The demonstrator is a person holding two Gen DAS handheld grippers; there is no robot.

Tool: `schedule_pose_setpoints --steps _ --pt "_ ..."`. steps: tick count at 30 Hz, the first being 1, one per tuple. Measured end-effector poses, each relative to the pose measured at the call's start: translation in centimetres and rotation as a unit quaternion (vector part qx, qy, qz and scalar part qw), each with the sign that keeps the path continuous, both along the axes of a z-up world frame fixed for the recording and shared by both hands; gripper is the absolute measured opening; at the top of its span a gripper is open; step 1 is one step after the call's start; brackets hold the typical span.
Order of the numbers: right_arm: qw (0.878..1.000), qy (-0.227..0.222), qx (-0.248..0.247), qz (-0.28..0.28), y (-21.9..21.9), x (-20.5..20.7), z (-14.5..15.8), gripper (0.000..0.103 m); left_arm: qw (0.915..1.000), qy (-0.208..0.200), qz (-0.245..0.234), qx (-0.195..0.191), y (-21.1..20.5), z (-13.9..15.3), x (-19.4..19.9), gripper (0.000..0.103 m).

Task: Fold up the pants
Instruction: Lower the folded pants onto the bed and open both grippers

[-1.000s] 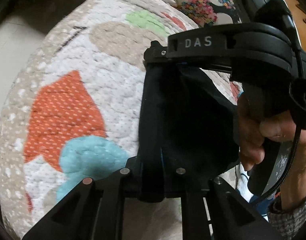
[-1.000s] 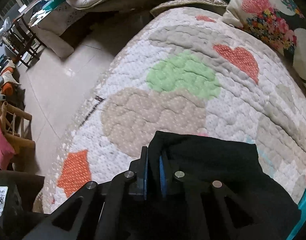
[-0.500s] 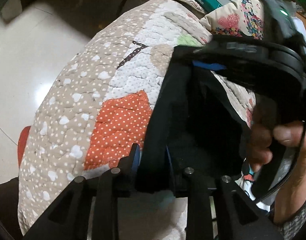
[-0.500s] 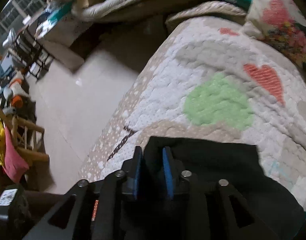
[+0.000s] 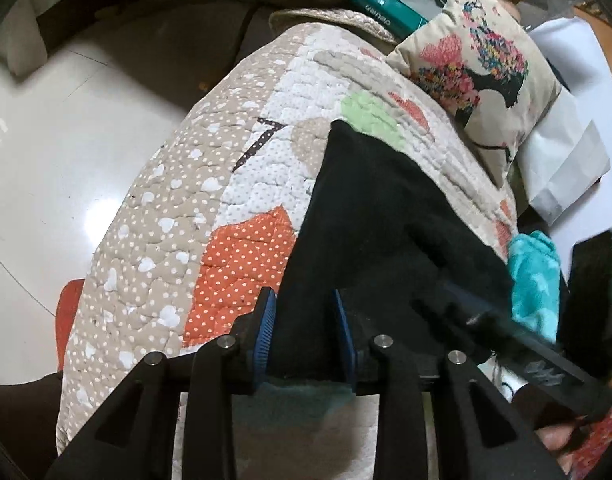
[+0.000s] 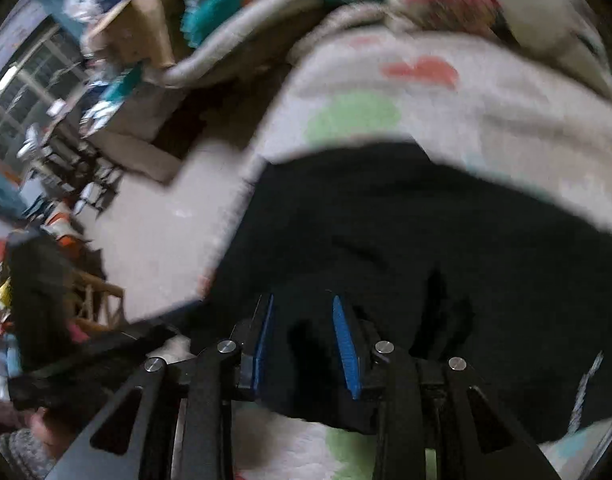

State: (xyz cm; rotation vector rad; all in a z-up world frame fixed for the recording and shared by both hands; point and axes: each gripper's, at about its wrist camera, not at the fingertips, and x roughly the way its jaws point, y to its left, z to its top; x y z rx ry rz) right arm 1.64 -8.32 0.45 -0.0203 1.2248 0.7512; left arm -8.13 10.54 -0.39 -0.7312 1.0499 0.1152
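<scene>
The black pants lie folded on a patchwork quilt with orange, green and beige patches. My left gripper stands at the near edge of the pants, its blue pads apart with black cloth between them. My right gripper is also over the pants, its blue pads spread apart above the cloth. The right wrist view is blurred by motion. The right gripper's body shows blurred at the lower right of the left wrist view.
A floral cushion and a teal box lie at the quilt's far end. A turquoise cloth sits right of the pants. A pale tiled floor is on the left, with furniture clutter beyond.
Both grippers have opened from their pinch on the pants. The raised fold has come down flat on the quilt. The right gripper has swung away to the lower right.
</scene>
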Motion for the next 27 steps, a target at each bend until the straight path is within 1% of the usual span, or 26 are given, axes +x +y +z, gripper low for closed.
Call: schedule_pose_setpoints --steps 1,2,3,5,7,8,10,12,13,15,17,22,25,27 --pt "1.0 0.004 -0.01 -0.015 -0.6 0.0 -1.2 0.031 1.0 0.003 -0.002 0.003 -0.1 -0.1 0.1 0.032" --pt "1.0 0.005 -0.001 -0.023 -1.1 0.1 -1.6 0.029 1.0 0.005 -0.003 0.006 -0.1 -0.3 0.3 0.032" --pt "0.999 0.005 0.018 -0.034 -1.7 0.0 -1.5 0.029 0.9999 0.005 -0.004 0.012 -0.2 -0.3 0.3 0.032" --pt "0.998 -0.003 0.035 -0.051 -2.6 -0.6 -0.6 0.033 0.9995 0.003 -0.009 0.03 -0.3 0.0 0.0 0.034" --pt "0.997 -0.034 0.031 -0.059 -3.4 -1.7 0.7 0.04 0.9985 -0.005 -0.015 0.052 -0.8 0.5 -0.1 0.035" --pt "0.996 -0.055 0.022 -0.06 -3.9 -2.6 1.3 0.042 0.9975 -0.012 -0.02 0.067 -1.1 1.0 -0.2 0.037" --pt "0.994 -0.089 0.002 -0.066 -4.9 -3.9 2.0 0.049 0.9946 -0.025 -0.027 0.097 -1.9 1.7 -0.1 0.041" --pt "0.991 -0.108 -0.006 -0.081 -6.1 -5.1 2.3 0.05 0.9902 -0.037 -0.037 0.13 -2.9 2.4 -0.1 0.043" --pt "0.99 -0.108 -0.001 -0.089 -6.8 -5.3 2.3 0.05 0.9866 -0.043 -0.043 0.152 -3.6 2.8 -0.1 0.044" --pt "0.989 -0.096 0.019 -0.113 -8.2 -5.9 2.0 0.05 0.9808 -0.051 -0.051 0.181 -4.4 3.2 -0.1 0.045" --pt "0.988 -0.082 0.03 -0.128 -8.7 -6.2 1.5 0.05 0.9763 -0.056 -0.058 0.201 -5.1 3.5 0.0 0.046" --pt "0.988 -0.078 0.029 -0.133 -8.7 -5.9 0.9 0.051 0.961 -0.071 -0.072 0.257 -6.6 4.1 -0.2 0.046" --pt "0.987 -0.075 0.03 -0.142 -8.8 -5.7 0.6 0.051 0.9571 -0.078 -0.075 0.269 -6.9 4.3 -0.3 0.047" --pt "0.986 -0.073 0.031 -0.147 -9.0 -5.6 0.4 0.052 0.9577 -0.078 -0.076 0.266 -6.9 4.3 -0.2 0.047"
